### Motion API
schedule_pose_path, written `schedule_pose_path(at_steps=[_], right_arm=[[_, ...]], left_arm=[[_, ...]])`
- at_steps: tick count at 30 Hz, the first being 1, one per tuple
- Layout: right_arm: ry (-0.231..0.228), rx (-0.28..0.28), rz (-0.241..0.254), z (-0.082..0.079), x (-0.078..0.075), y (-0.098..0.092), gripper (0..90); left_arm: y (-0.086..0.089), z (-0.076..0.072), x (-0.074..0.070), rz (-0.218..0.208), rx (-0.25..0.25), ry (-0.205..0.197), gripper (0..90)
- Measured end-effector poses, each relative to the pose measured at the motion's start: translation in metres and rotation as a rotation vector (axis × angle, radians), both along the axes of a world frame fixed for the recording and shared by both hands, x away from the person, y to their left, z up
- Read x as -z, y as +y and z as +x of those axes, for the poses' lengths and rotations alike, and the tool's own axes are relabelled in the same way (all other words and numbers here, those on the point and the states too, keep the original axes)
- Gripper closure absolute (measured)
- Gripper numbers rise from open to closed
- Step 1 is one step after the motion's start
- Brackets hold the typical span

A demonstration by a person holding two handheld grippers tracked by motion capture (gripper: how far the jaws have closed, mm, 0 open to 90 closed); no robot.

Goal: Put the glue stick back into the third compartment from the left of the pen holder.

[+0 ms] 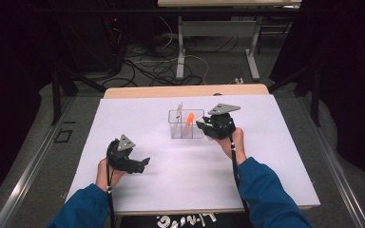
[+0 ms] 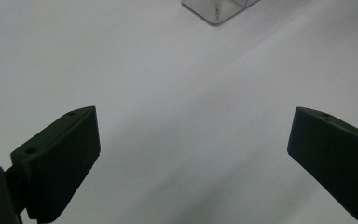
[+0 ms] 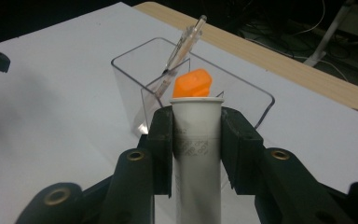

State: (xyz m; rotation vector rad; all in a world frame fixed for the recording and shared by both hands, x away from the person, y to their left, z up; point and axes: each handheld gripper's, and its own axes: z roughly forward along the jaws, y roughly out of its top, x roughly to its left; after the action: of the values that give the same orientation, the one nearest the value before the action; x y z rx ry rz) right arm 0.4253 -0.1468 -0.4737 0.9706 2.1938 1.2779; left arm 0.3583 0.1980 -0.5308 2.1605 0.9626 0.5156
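Note:
My right gripper (image 3: 196, 114) is shut on a white tube (image 3: 198, 154) that stands upright between its jaws, rim on top. Just beyond it is a clear two-part box (image 3: 130, 84) holding a clear pen (image 3: 179, 51) and an orange piece (image 3: 193, 84). From above, the right gripper (image 1: 203, 126) sits against the right side of the box (image 1: 173, 129), where the pen (image 1: 179, 111) and the orange piece (image 1: 188, 121) lean. My left gripper (image 1: 142, 164) rests low at the front left, jaws wide open with nothing between them (image 2: 193, 116) above bare white tabletop.
The white table (image 1: 266, 156) has a wooden far edge (image 1: 185, 90). A corner of the clear box (image 2: 219, 9) lies ahead of the left gripper. Behind the table are cables, desk legs (image 1: 180, 52) and dark frames on the floor.

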Motion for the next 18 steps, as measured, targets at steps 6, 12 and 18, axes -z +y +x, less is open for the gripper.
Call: schedule_pose_path(at_steps=[6, 12, 18], right_arm=[[-0.036, 0.019, 0.005, 0.012, -0.009, 0.005, 67.1], [-0.059, 0.043, 0.013, 0.023, -0.015, 0.011, 67.0], [-0.092, 0.069, 0.018, 0.035, -0.014, 0.015, 67.0]], left_arm=[[0.0, 0.001, 0.0, 0.006, 0.002, 0.002, 2.3], [0.0, 0.001, 0.0, 0.006, 0.0, 0.0, 2.2], [0.0, 0.001, 0.0, 0.006, 0.001, 0.0, 2.2]])
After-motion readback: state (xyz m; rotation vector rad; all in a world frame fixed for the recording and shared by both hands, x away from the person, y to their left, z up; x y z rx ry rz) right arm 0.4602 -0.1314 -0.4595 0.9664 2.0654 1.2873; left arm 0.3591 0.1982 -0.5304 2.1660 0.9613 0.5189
